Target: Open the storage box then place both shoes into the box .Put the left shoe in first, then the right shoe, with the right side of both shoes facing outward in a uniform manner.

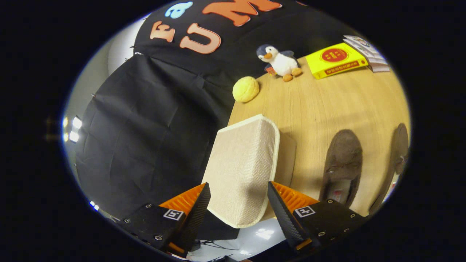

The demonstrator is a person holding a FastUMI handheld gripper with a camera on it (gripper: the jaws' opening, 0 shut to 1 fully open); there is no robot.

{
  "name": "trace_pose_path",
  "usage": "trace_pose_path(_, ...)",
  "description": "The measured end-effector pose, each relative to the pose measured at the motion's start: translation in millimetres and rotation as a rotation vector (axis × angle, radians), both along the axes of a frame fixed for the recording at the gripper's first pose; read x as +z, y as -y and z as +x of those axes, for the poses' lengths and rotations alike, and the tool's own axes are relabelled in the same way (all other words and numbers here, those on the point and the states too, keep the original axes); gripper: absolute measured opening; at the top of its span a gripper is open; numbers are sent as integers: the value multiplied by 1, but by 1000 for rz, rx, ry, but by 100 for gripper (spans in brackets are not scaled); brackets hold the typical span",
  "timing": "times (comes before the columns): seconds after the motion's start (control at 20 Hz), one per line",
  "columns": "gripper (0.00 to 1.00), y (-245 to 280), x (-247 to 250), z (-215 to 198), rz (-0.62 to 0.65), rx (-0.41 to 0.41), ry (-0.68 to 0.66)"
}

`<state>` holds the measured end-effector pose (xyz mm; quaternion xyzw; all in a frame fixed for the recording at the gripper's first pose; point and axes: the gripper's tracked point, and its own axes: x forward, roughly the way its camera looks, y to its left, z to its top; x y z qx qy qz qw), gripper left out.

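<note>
Between the fingers of the gripper (pixel 238 203) a beige fabric panel (pixel 242 167), the storage box (pixel 287 154) lid or flap as far as can be told, is standing up on edge. Both fingers are sitting spread apart, one to each side of the panel's lower end, and whether they are pressing on it cannot be told. The panel is hiding the inside of the box, so any contents cannot be seen. The box is sitting at the near corner of the table (pixel 320 105), beside the black cloth wall.

Just beside the box, two brown shoes are lying on the table with their long axes running away from the gripper, roughly parallel. The nearer shoe (pixel 342 162) is showing its opening at the end closest to the gripper, toe pointing away; the second shoe (pixel 397 160) is lying further out to the side.

Beyond them a yellow ball (pixel 245 89), a penguin toy (pixel 278 62), a yellow book (pixel 335 60) with a red round mark and unreadable writing, and a paler book (pixel 367 52) are resting at the table's far end.
</note>
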<state>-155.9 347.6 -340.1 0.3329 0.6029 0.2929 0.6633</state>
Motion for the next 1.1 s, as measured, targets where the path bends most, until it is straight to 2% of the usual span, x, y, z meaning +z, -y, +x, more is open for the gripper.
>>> trace_pose_path(0.3,95,-14,-44,-16,-8,23,-95)
trace_pose_path(0.55,94,-21,-51,-35,36,63,-171)
trace_pose_path(0.85,88,-21,-11,-30,121,109,-127)
trace_pose_path(0.95,86,-26,15,-21,178,101,-103)
trace_pose_path(1.1,74,-43,64,-4,286,74,-57)
